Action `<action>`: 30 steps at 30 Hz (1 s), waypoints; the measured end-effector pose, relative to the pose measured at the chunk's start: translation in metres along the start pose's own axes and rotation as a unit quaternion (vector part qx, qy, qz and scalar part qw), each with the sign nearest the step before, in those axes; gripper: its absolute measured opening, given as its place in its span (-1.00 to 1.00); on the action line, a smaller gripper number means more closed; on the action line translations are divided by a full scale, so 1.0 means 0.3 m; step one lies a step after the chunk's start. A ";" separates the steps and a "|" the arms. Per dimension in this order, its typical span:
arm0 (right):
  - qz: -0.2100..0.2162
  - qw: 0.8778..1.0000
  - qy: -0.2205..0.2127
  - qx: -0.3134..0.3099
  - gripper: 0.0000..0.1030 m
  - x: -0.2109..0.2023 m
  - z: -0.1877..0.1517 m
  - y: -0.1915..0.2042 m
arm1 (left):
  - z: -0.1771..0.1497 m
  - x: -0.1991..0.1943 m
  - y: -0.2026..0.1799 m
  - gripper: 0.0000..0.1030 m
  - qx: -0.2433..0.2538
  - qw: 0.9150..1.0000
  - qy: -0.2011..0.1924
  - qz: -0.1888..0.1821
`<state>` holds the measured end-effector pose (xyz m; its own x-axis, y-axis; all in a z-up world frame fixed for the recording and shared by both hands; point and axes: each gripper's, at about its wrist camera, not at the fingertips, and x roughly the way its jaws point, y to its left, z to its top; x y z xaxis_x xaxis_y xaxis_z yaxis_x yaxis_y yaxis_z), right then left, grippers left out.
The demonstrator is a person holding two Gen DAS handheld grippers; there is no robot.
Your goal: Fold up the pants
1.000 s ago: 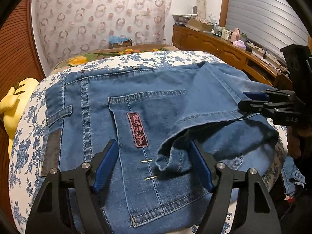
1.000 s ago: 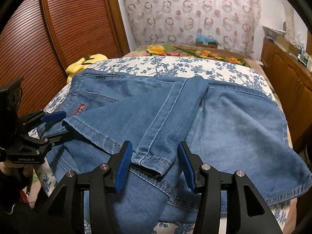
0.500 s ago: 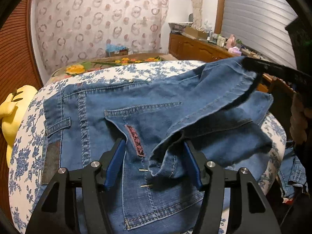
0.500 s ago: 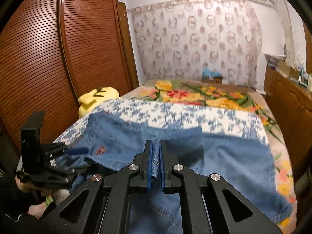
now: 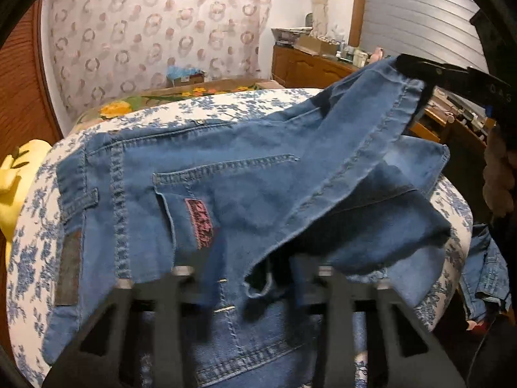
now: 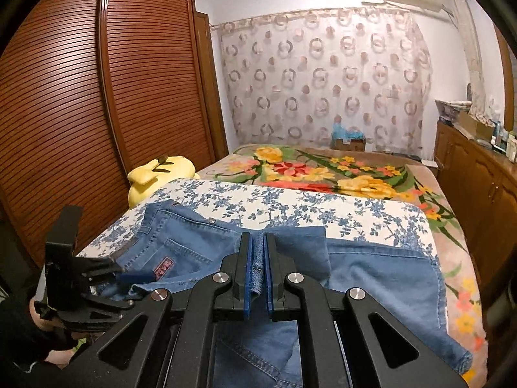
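The right tool point(image 6: 257, 271), which a second ago stood with its jaws apart either side of a leg hem, is now clamped on that hem and raised off the bed; its view has tipped up from the cloth to the wardrobe point(image 6: 97, 103) and the ringed curtain point(image 6: 323, 87). In the left wrist view the same tool point(image 5: 416, 74) holds the hem end up toward the bed's right edge, so the leg of the jeans point(image 5: 226, 187) runs as a sloping band from the near edge to that raised end, where before it lay flat and folded over.

The left tool point(image 5: 255, 278) has just been closing its jaws on the other hem corner at the near edge of the bed. The fingers are blurred, and the denim fold sits between them; whether the pads already press on it cannot be told.

The jeans lie on the blue-flowered sheet point(image 6: 290, 203), waistband toward the left edge, the back pocket with its pink label point(image 5: 200, 223) facing up, and the seat part flat as before.

A cardboard box point(image 6: 350, 142) beyond the far end of the bed holds something pale blue. A yellow plush toy point(image 6: 158, 174) sits at the left edge by the wardrobe.
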<state>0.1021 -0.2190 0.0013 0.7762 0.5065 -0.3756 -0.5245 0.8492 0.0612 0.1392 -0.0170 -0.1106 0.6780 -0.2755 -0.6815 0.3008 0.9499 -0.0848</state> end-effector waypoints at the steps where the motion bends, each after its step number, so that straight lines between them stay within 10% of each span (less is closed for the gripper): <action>1: 0.002 1.000 0.000 0.000 -0.88 0.003 0.004 0.002 | 0.000 -0.013 -0.007 -0.72 0.000 1.000 -0.005 -0.002; 12: 0.039 0.999 -0.024 -0.023 -0.88 0.084 0.184 0.099 | -0.013 -0.284 0.020 -0.85 -0.021 0.997 -0.068 -0.005; 30: 0.100 0.989 0.047 -0.097 -0.88 0.548 0.334 0.333 | -0.190 -0.309 0.261 -0.85 -0.098 0.993 -0.035 0.047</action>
<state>0.2124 -0.0359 0.0383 0.6189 0.6373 -0.4592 -0.7286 0.6842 -0.0325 0.0616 0.0915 -0.0955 0.7440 -0.1864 -0.6417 0.1022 0.9807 -0.1664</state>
